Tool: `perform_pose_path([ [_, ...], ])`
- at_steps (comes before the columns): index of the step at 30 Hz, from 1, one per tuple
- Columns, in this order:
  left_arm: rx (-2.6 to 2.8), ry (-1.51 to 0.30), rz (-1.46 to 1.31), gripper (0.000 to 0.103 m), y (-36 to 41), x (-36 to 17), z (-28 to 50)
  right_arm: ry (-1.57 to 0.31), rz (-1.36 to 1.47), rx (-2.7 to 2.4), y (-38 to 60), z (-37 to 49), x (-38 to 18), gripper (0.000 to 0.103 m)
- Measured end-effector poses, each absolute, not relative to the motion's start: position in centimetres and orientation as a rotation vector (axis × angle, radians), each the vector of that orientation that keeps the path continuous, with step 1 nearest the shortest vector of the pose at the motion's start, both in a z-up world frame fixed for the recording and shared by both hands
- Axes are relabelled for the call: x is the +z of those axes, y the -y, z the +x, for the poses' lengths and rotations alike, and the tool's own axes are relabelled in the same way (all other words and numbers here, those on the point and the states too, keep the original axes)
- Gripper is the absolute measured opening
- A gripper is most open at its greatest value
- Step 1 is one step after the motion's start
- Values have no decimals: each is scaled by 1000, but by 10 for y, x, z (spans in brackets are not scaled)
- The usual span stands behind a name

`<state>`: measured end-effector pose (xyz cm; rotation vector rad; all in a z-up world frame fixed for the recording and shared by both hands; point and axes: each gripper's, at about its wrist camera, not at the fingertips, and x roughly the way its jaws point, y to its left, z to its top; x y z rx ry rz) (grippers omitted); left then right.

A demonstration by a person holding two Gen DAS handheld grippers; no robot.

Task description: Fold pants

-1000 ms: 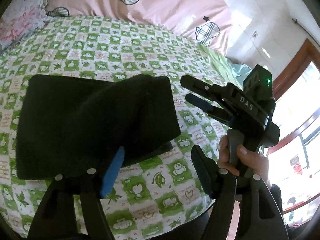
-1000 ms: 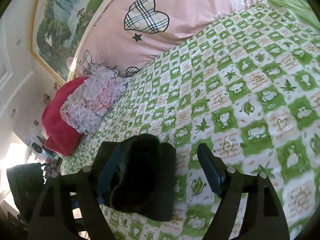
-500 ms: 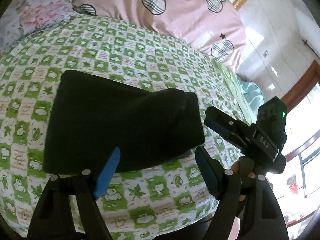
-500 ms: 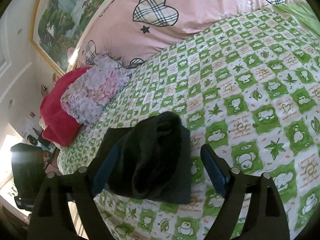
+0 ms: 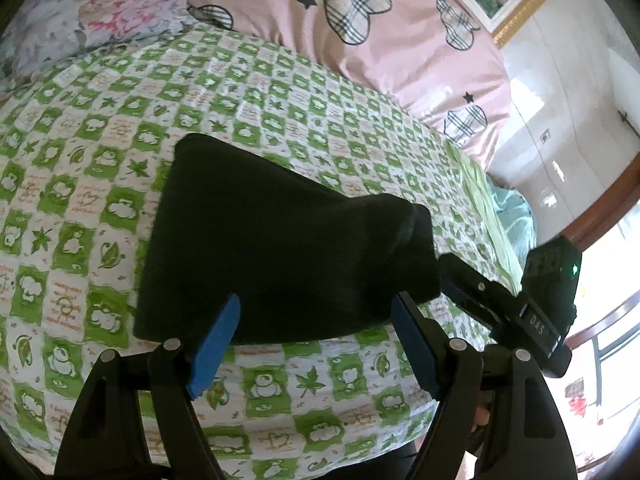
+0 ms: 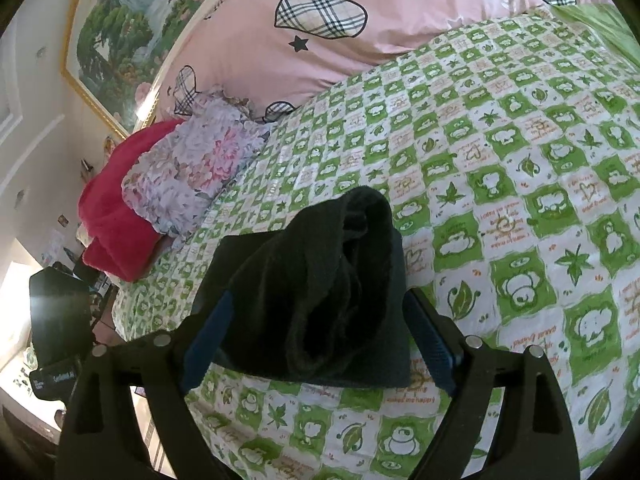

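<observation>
The black pants (image 5: 280, 240) lie folded in a thick rectangle on the green-and-white checked bedsheet (image 5: 100, 160). My left gripper (image 5: 316, 304) is open, its blue pads at the pants' near edge and not pressing on it. In the right wrist view, the bulging, rolled end of the pants (image 6: 320, 280) sits between the fingers of my open right gripper (image 6: 320, 300); its pads do not squeeze the cloth. The left wrist view shows the right gripper (image 5: 446, 276) at the pants' right end, its fingertips partly hidden by the cloth.
A pink quilt with plaid hearts (image 5: 360, 40) lies across the far side of the bed. A floral pillow (image 6: 192, 172) and a red blanket (image 6: 112, 216) lie at the left end. The bed's near edge runs just below the grippers. A framed picture (image 6: 120, 32) hangs on the wall.
The left gripper let go of the pants' near edge and slid along it; the pants now sit centred before it. The right gripper's jaws widened and the pants' end now fills the gap between its fingers.
</observation>
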<state>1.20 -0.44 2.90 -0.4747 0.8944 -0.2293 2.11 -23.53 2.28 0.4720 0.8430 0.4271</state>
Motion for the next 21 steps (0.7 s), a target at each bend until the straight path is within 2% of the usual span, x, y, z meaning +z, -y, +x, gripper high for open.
perform_pose_path([
  [21, -132, -892, -574, 80, -45, 18, 19, -896, 512, 400, 234, 26, 5, 87],
])
